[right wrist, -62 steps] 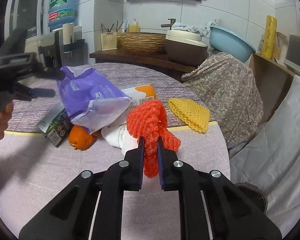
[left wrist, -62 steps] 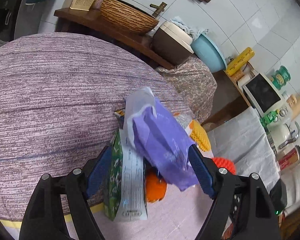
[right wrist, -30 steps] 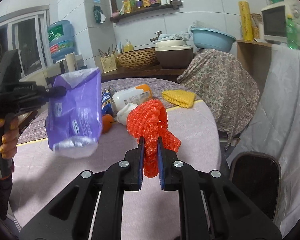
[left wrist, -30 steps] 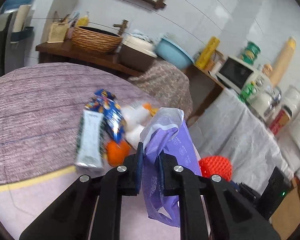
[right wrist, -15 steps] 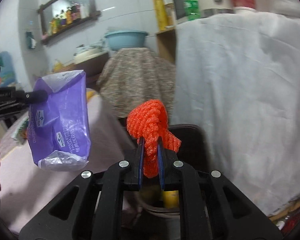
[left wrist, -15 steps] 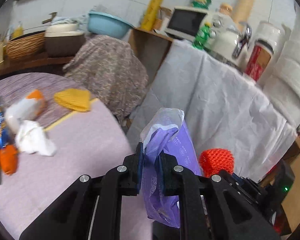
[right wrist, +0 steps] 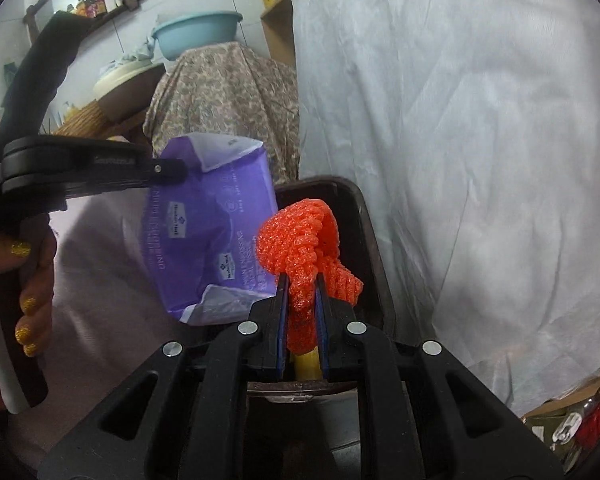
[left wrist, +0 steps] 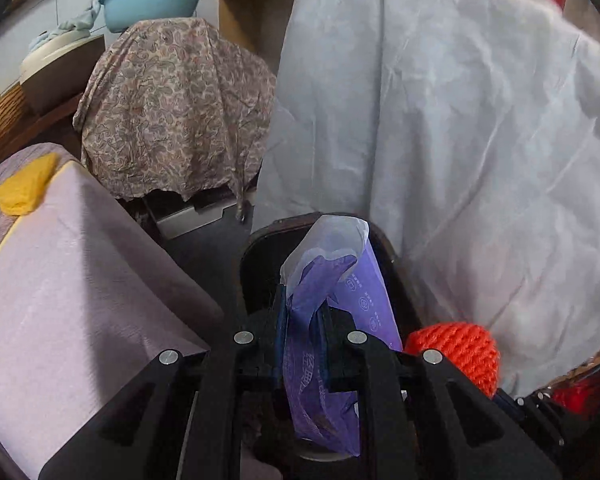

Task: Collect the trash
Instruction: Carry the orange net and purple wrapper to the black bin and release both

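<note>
Trash is held over the dark bin (right wrist: 364,240): the purple bag (right wrist: 212,236) is clamped in the left gripper (left wrist: 302,320) above the bin's left rim, where it could be dropped outside; the orange foam net (right wrist: 300,240), pinched in the right gripper (right wrist: 302,308), could cling when released.

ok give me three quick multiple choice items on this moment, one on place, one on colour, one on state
1. Where does the purple plastic bag hang?
A. on the table
B. over the dark trash bin
C. on a shelf

2. What colour is the foam net in the right gripper?
A. yellow
B. blue
C. orange-red

3. How do the left gripper fingers stand?
A. closed on the bag
B. wide open
C. out of view

Answers: B, the bin's rim shows behind and below it; C, seen in both views; A, the bag is pinched between them.
</note>
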